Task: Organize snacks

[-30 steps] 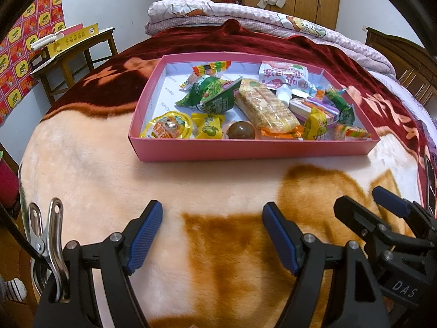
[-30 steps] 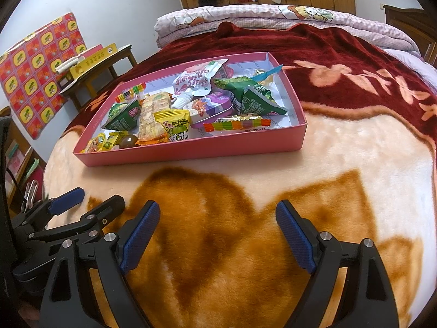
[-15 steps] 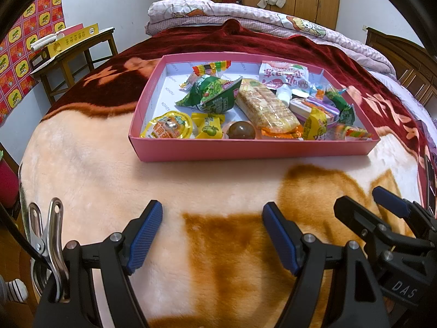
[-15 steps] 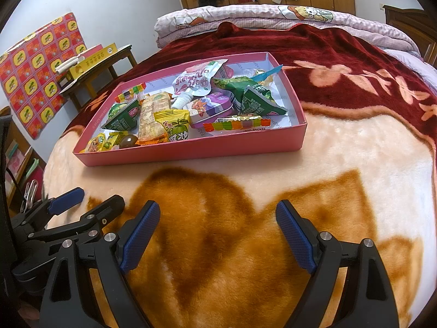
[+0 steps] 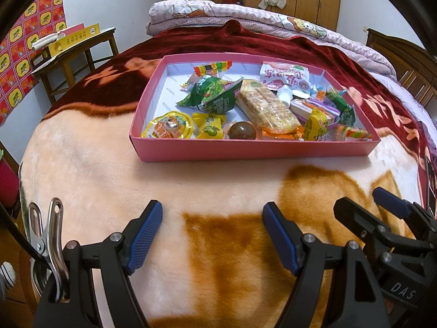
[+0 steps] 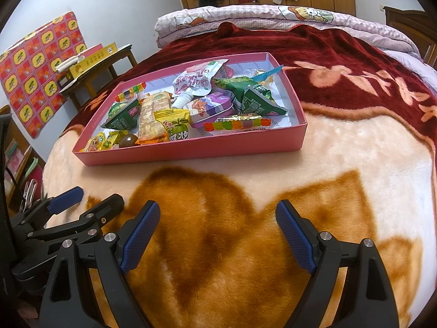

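A pink tray [image 5: 245, 151] sits on the blanket-covered bed and holds several snacks: a green bag [image 5: 215, 97], a long cracker pack [image 5: 266, 108], a yellow jelly cup [image 5: 170, 128], a brown ball [image 5: 242, 131] and a rainbow candy strip [image 6: 236, 123]. The tray also shows in the right wrist view [image 6: 191, 147]. My left gripper [image 5: 211, 235] is open and empty, low over the blanket in front of the tray. My right gripper [image 6: 215, 236] is open and empty, just to its right; it shows at the left view's right edge [image 5: 382, 218].
The bed's peach, brown and dark red blanket [image 5: 109, 180] spreads around the tray. A wooden side table [image 5: 73, 52] with a yellow box stands at the left. A folded quilt [image 5: 245, 13] lies at the far end, with wardrobes behind.
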Motion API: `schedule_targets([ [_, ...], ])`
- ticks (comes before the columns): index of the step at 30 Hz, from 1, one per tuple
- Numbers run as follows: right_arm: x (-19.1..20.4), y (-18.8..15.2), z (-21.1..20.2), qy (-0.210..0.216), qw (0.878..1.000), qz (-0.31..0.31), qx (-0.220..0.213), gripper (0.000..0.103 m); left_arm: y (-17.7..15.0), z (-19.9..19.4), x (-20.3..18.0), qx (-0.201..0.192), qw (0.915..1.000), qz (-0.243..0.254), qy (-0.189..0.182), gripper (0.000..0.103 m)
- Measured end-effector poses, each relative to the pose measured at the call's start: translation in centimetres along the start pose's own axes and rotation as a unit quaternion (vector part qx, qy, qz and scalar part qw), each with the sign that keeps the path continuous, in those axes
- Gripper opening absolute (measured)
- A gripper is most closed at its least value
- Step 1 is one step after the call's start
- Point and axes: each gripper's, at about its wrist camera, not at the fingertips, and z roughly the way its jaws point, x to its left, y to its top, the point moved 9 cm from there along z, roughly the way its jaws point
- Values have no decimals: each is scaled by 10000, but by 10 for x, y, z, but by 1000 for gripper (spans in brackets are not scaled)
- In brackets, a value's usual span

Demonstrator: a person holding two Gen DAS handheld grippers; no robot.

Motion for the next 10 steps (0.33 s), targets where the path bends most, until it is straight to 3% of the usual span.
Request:
schedule_targets([
  [10,0,0,0,-3,10000,0,2,89,0,0,1,4,10000,1,2,80],
])
